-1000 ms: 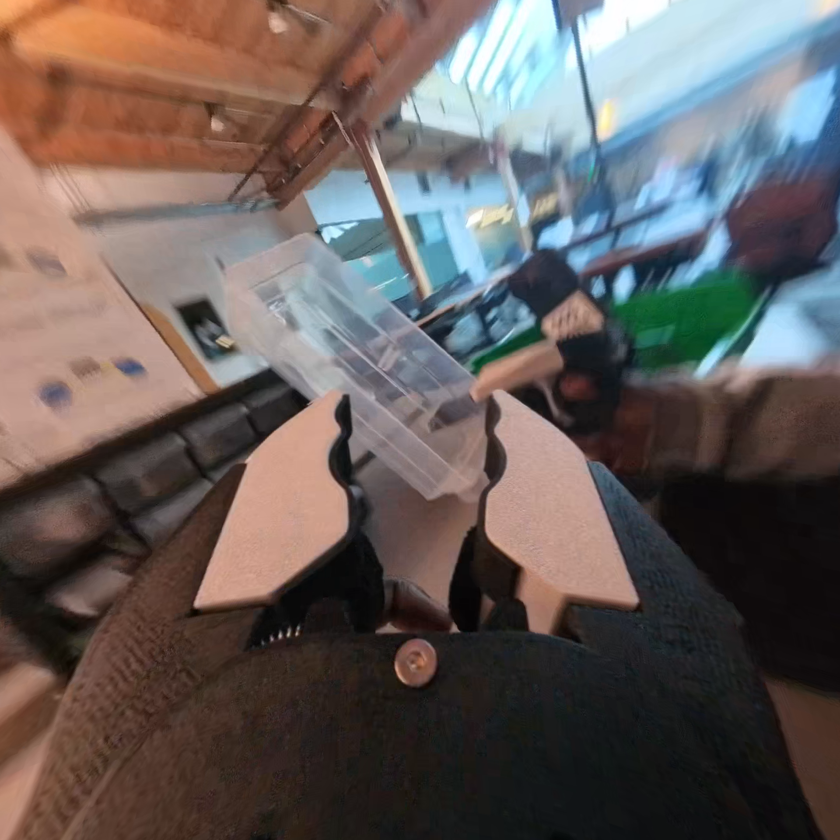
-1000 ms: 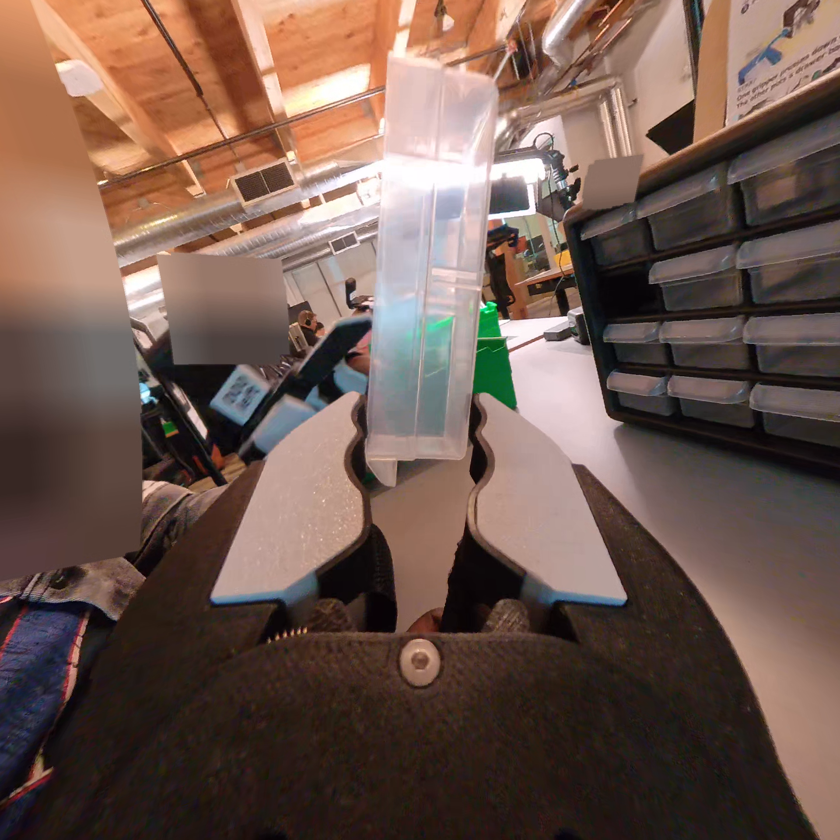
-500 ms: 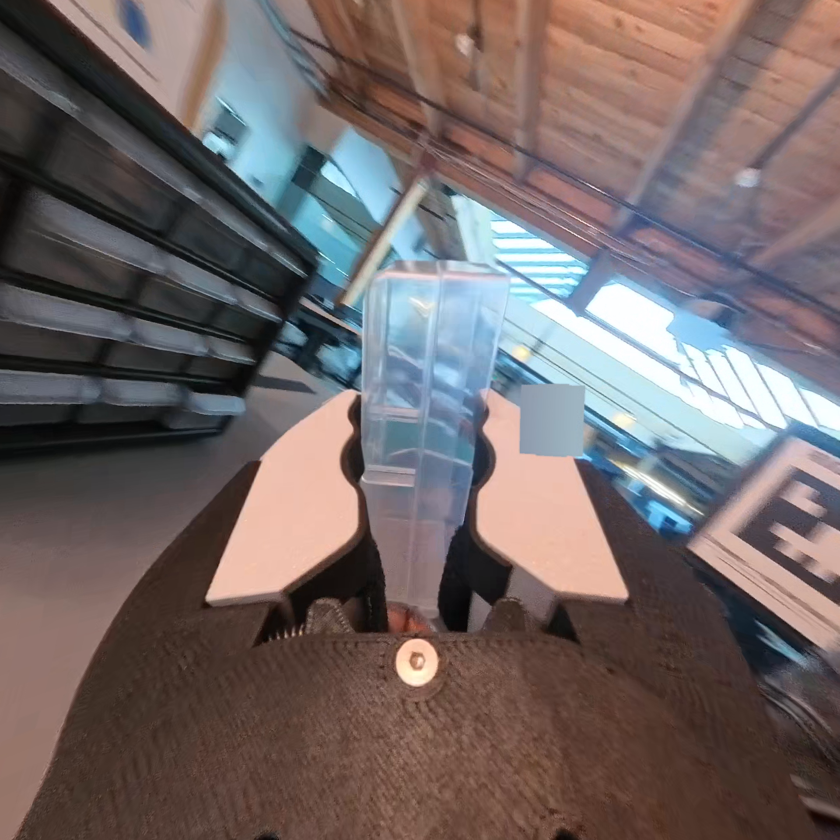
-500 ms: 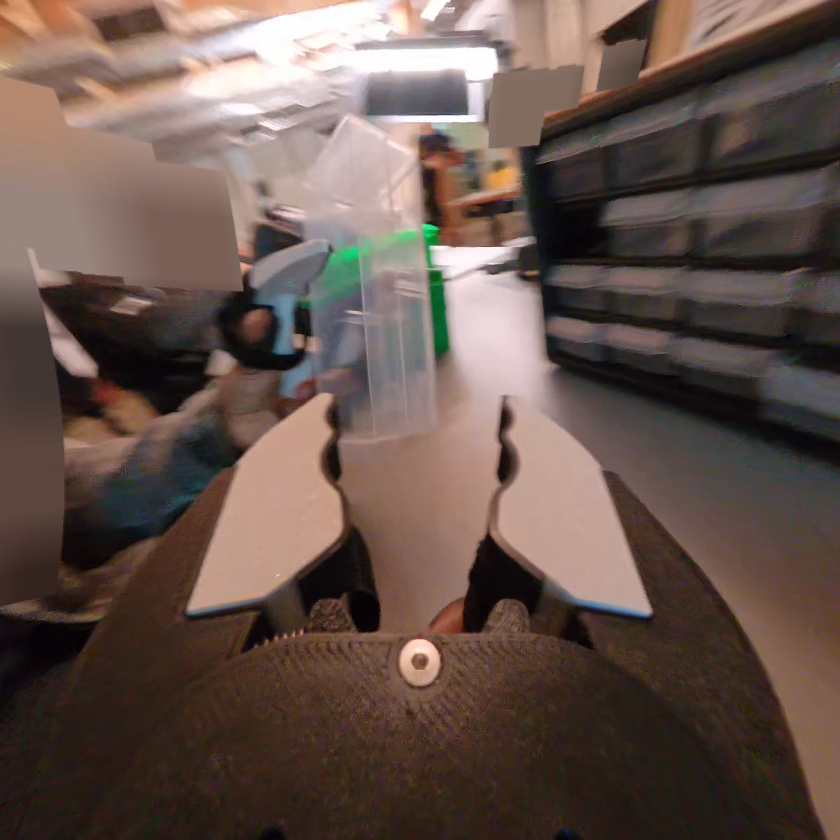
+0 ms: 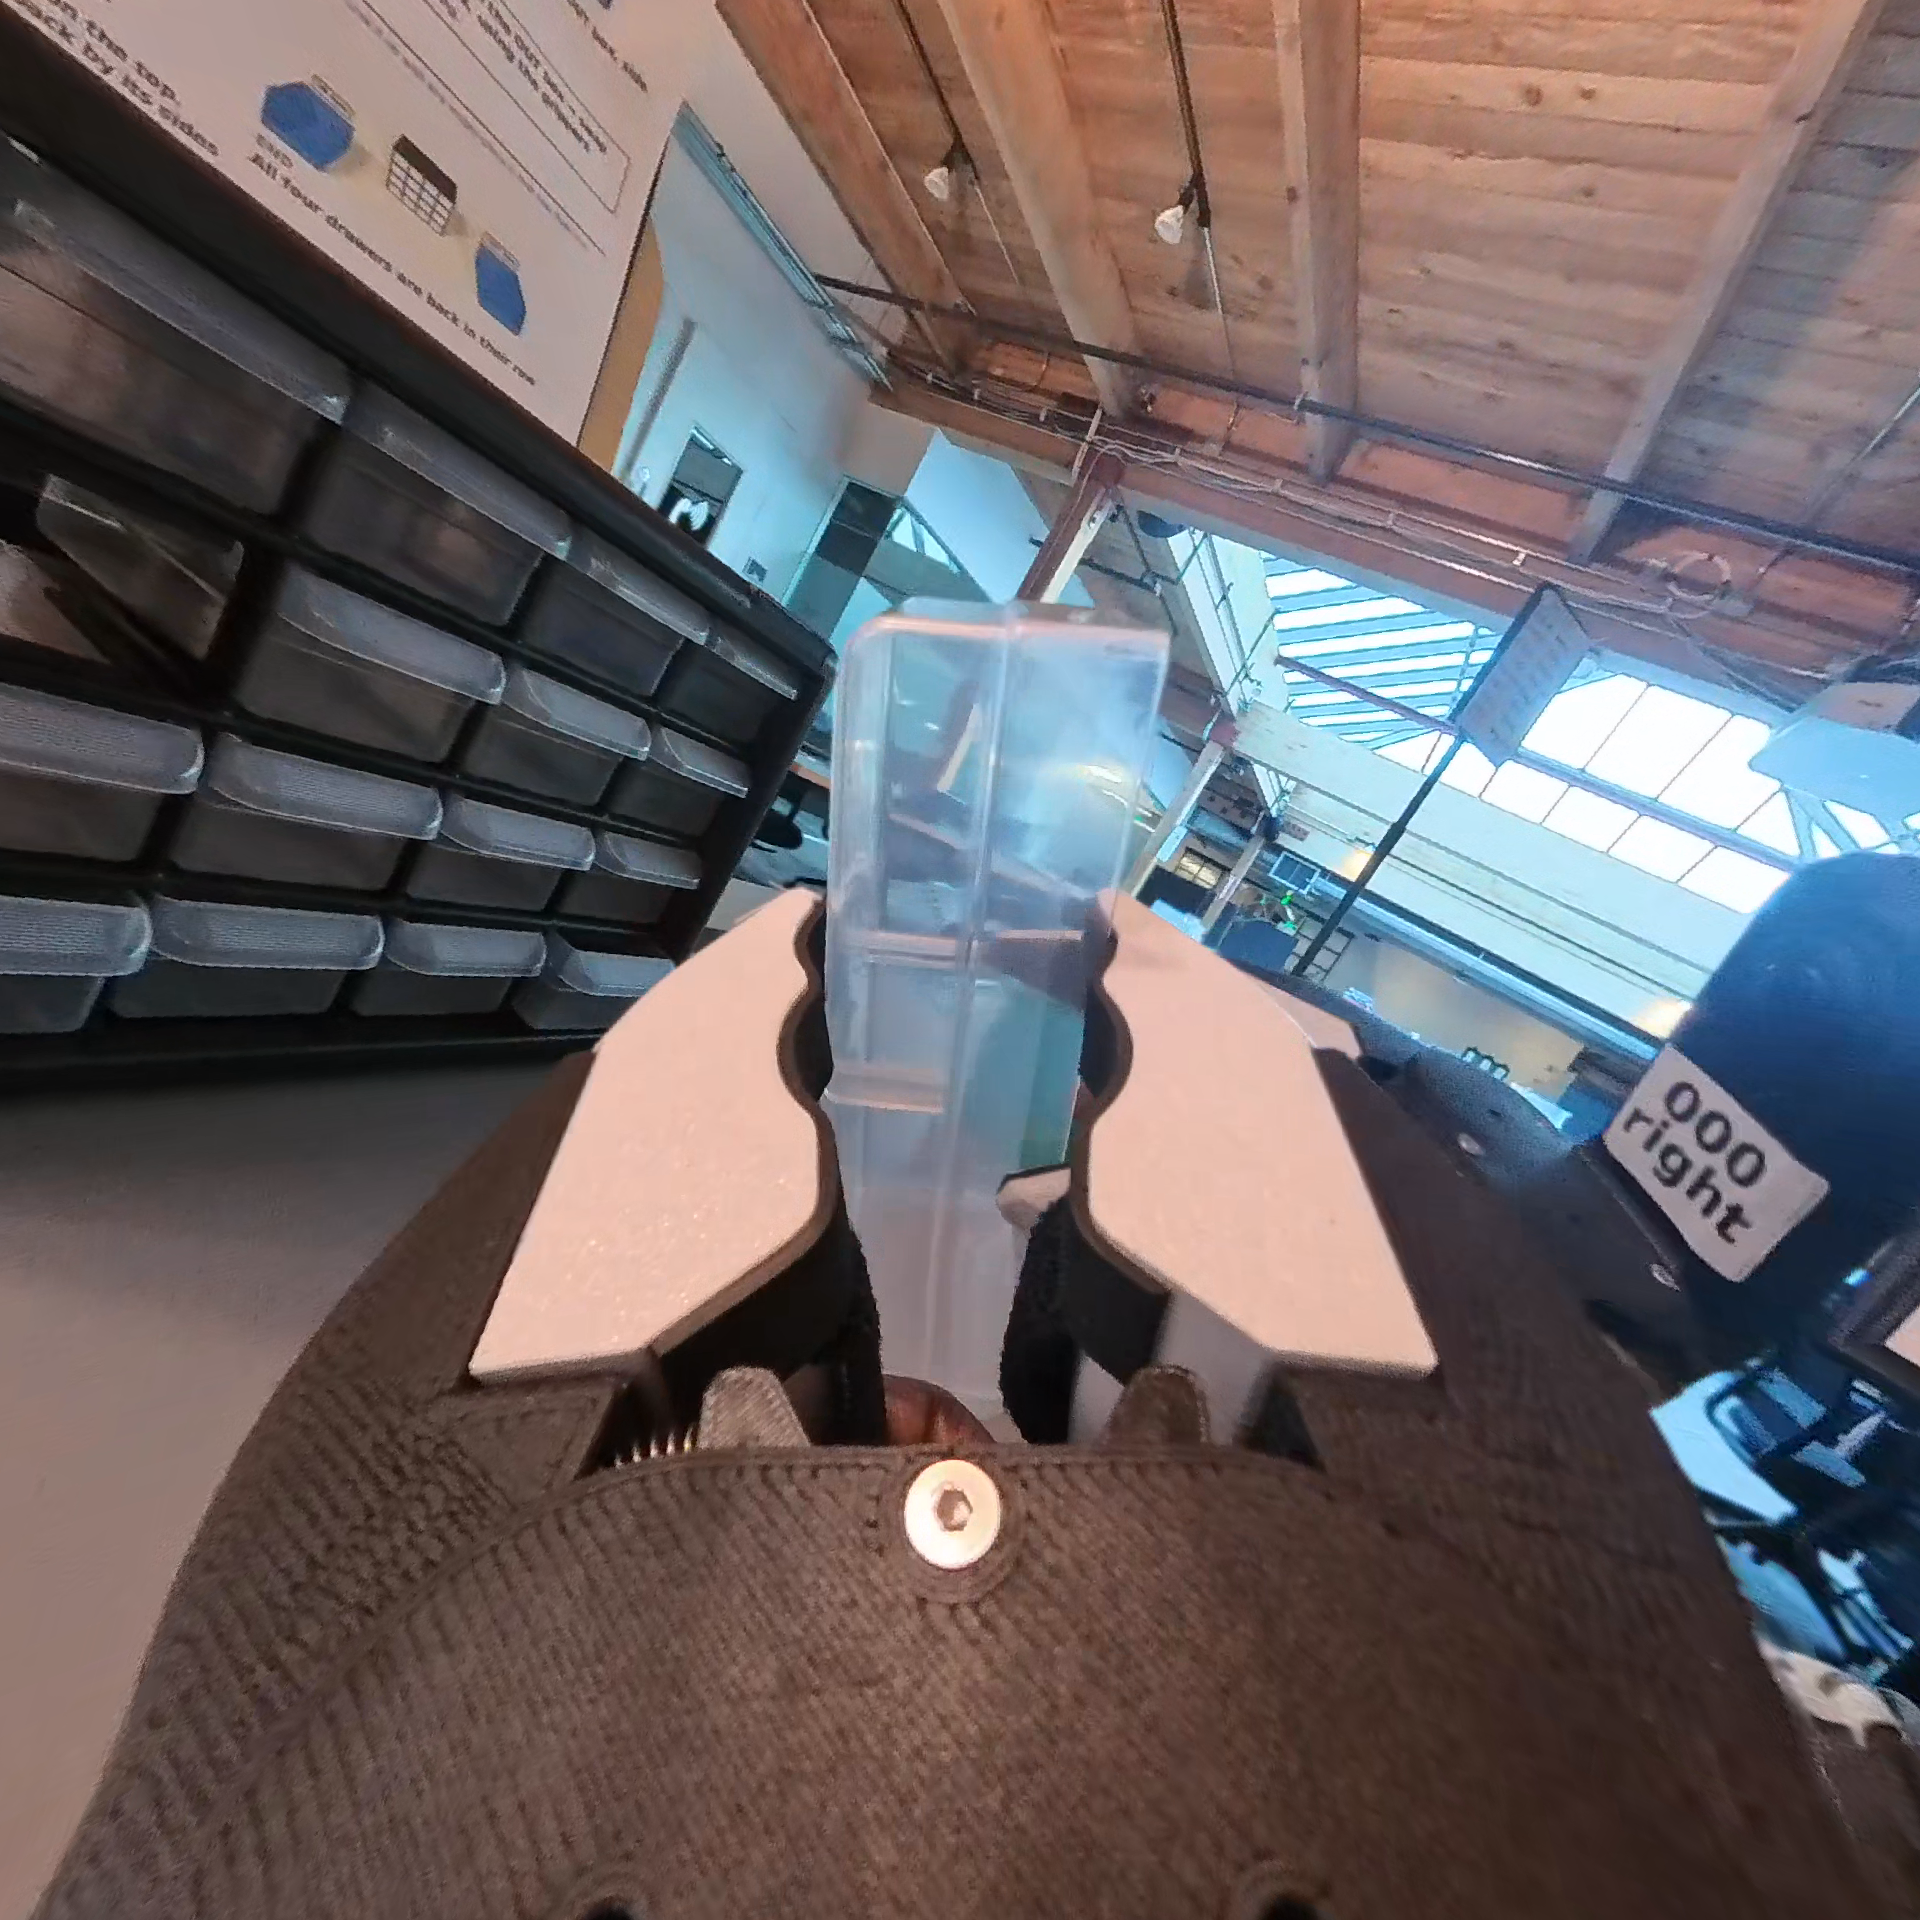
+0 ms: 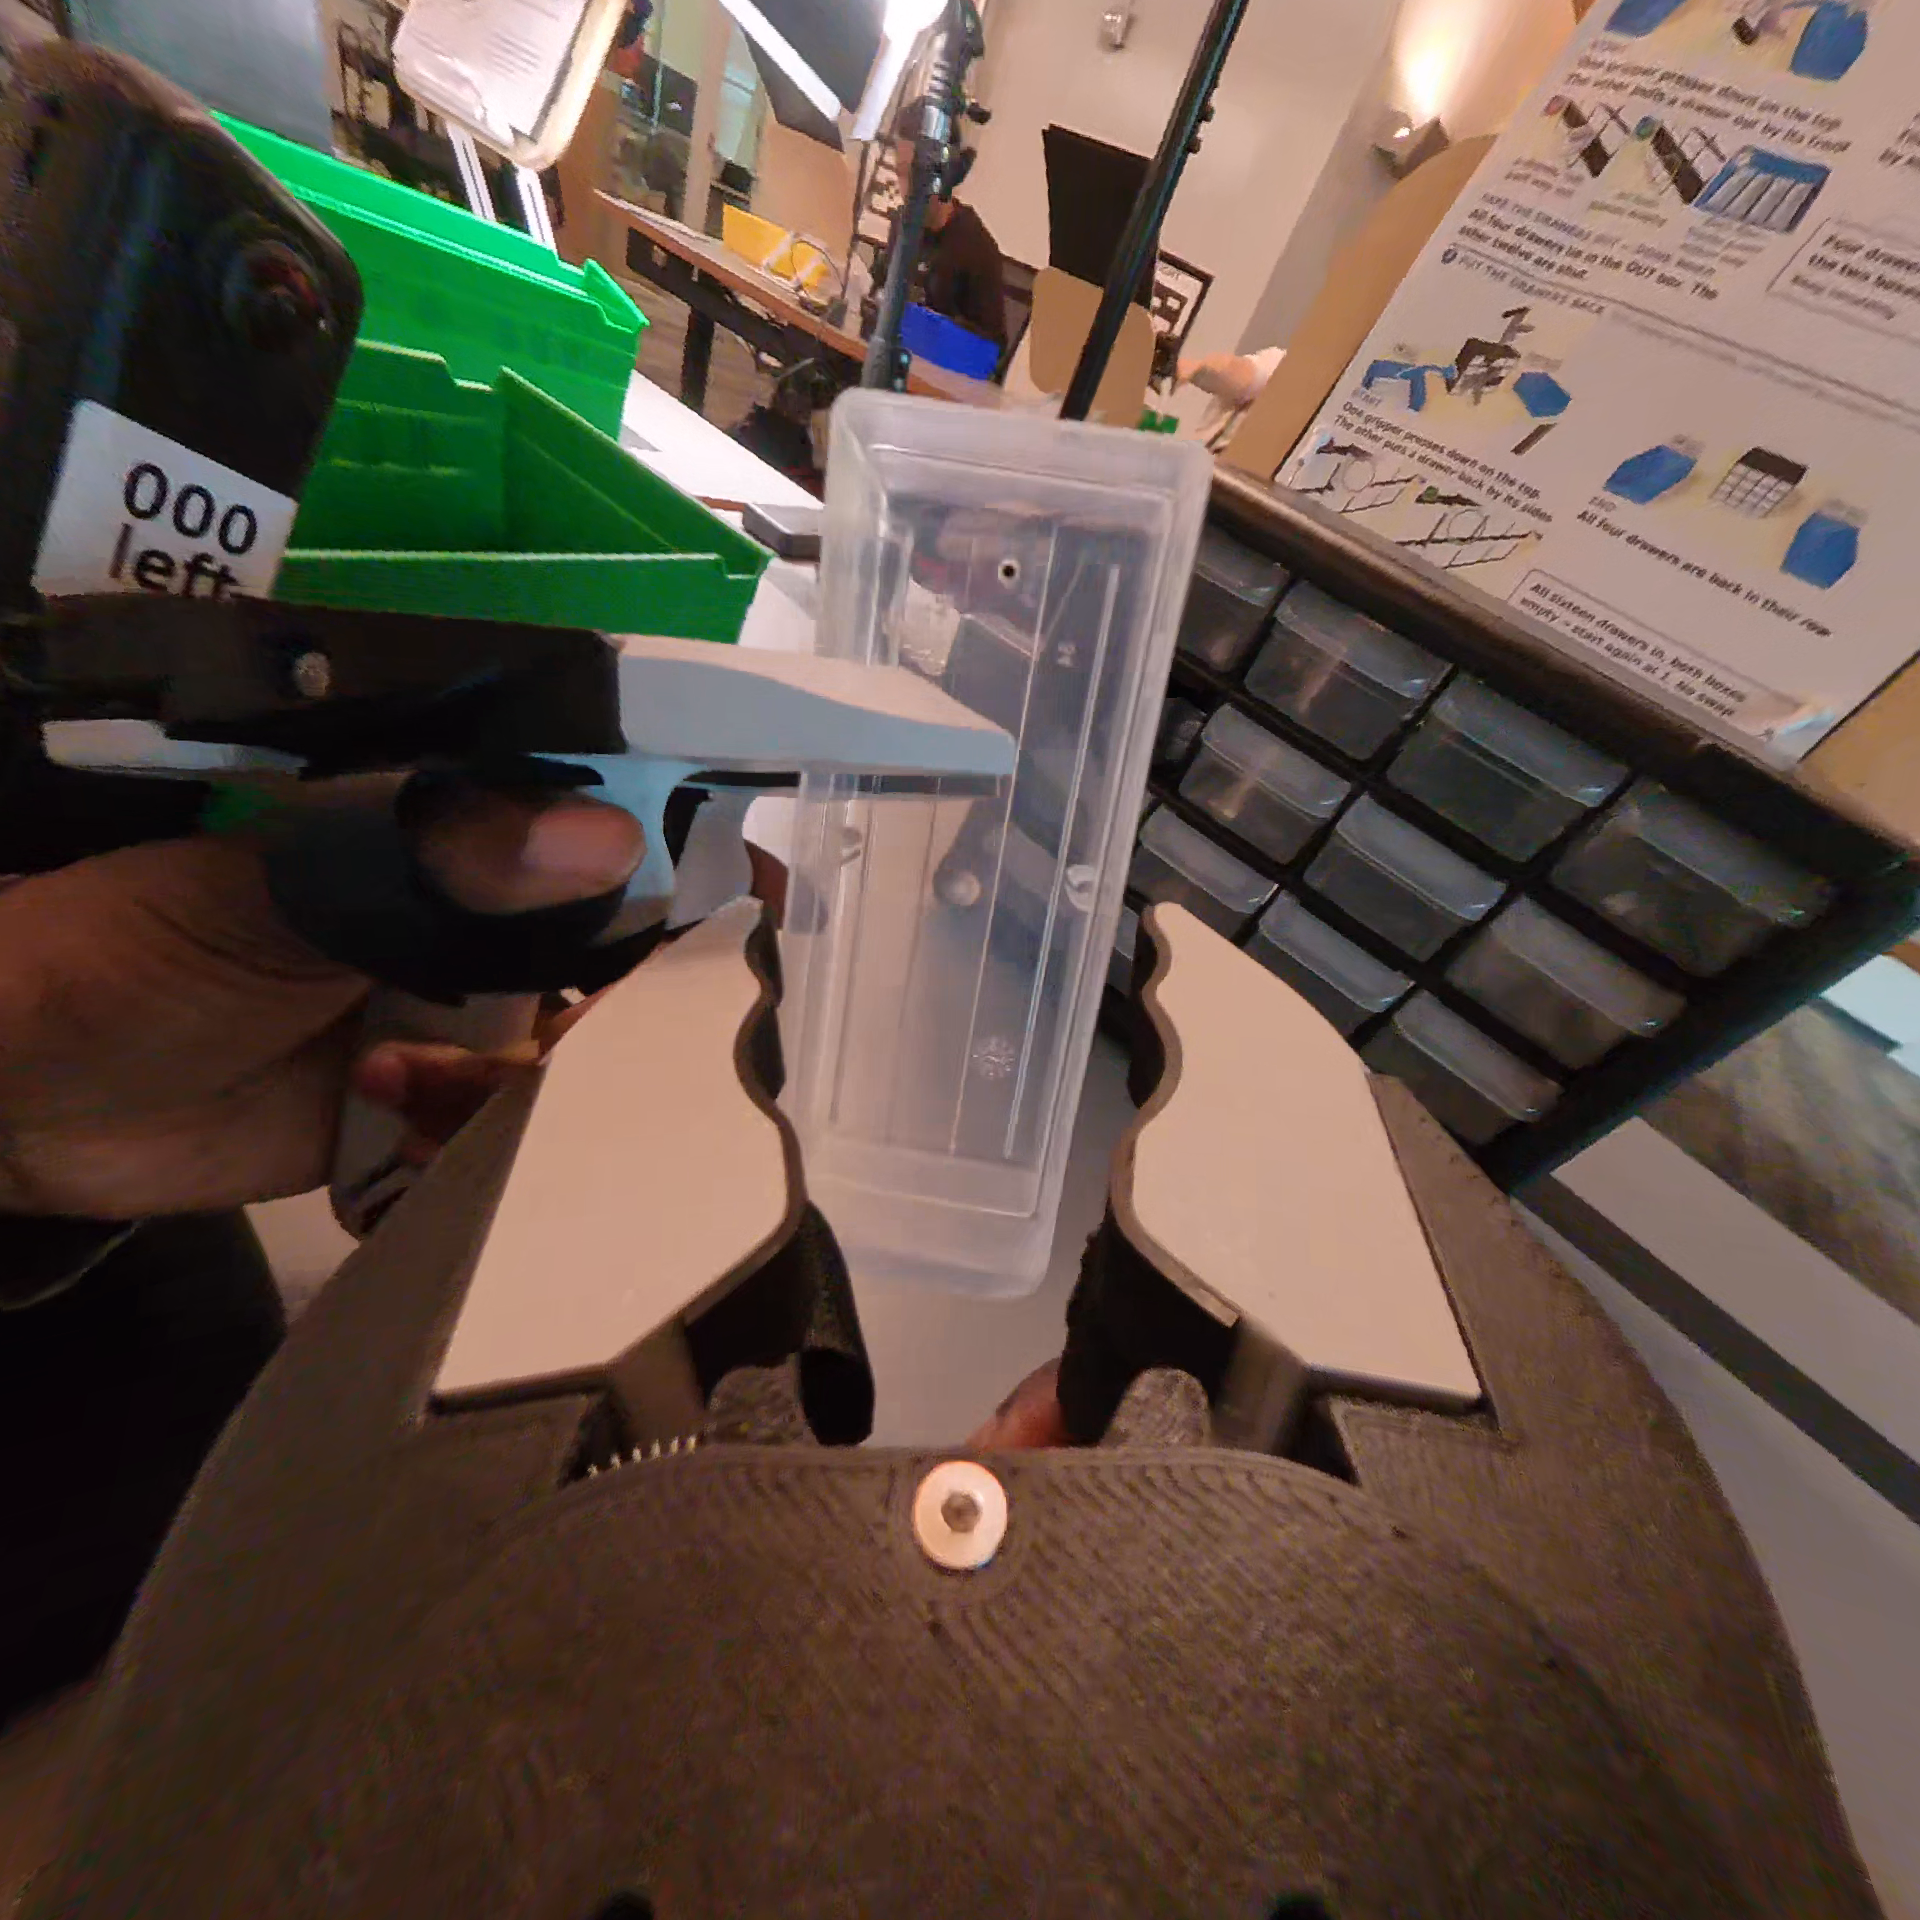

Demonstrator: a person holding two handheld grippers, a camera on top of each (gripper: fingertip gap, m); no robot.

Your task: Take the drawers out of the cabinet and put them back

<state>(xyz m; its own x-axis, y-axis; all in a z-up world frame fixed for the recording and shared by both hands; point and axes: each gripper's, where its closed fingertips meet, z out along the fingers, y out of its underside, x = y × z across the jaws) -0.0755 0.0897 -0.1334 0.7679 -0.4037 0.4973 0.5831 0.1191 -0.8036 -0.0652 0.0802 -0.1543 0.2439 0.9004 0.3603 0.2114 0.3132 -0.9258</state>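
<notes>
One clear drawer (image 5: 987, 883) clamped upright in left claw (image 5: 951, 1029); right claw (image 6: 956, 1049) spread, level below.

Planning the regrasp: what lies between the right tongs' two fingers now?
In the right wrist view, the clear drawer hangs between the open right tongs, its lower end in the gap, while the left tongs clamp it from the side.

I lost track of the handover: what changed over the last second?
The drawer passed from the right tool to the left tool. The right one let go and now stands open around it; the left one closed on its sides. The cabinet stayed put.
</notes>
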